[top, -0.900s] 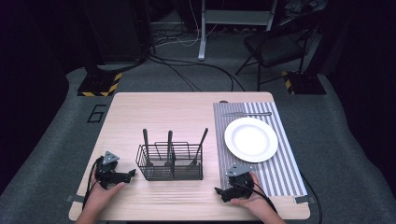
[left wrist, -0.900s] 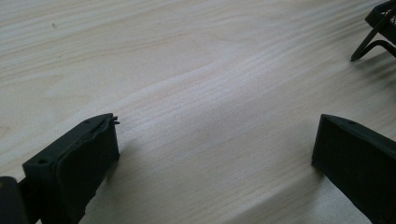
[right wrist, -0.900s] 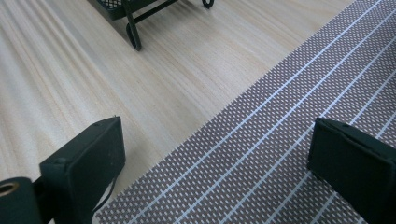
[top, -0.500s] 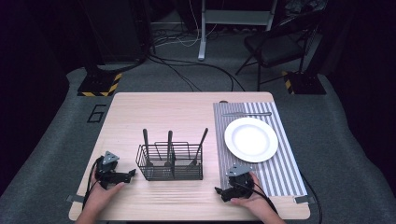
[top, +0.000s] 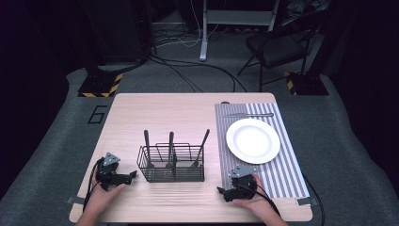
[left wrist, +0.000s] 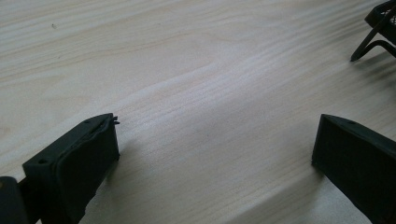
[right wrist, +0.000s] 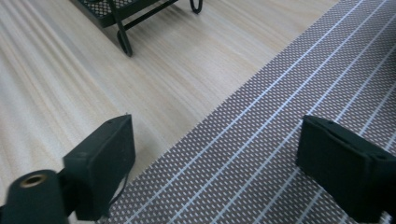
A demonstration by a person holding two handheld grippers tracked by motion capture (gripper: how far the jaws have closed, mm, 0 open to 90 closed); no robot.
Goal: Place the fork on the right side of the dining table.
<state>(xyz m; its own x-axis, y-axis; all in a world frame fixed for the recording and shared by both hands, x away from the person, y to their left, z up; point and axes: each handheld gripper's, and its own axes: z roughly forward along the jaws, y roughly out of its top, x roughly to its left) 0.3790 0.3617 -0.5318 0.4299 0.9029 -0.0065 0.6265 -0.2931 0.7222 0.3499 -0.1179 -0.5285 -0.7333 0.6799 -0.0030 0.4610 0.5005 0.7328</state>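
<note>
A black wire basket (top: 171,165) stands mid-table with three dark-handled utensils (top: 170,147) upright in it. A white plate (top: 252,140) lies on a grey striped placemat (top: 287,176), and a knife (top: 248,115) lies at the mat's far end. My left gripper (top: 131,176) rests on the wood left of the basket, jaws wide apart over bare tabletop (left wrist: 215,140). My right gripper (top: 221,192) lies at the mat's near left corner. It is open, with one jaw over wood and one over the mat (right wrist: 215,154). Neither holds anything.
The wooden table (top: 188,113) stands on grey carpet. A basket foot (right wrist: 123,39) shows ahead of the right gripper, and a basket corner (left wrist: 378,28) at the upper right of the left gripper view. A chair (top: 277,47) and cables lie beyond the table.
</note>
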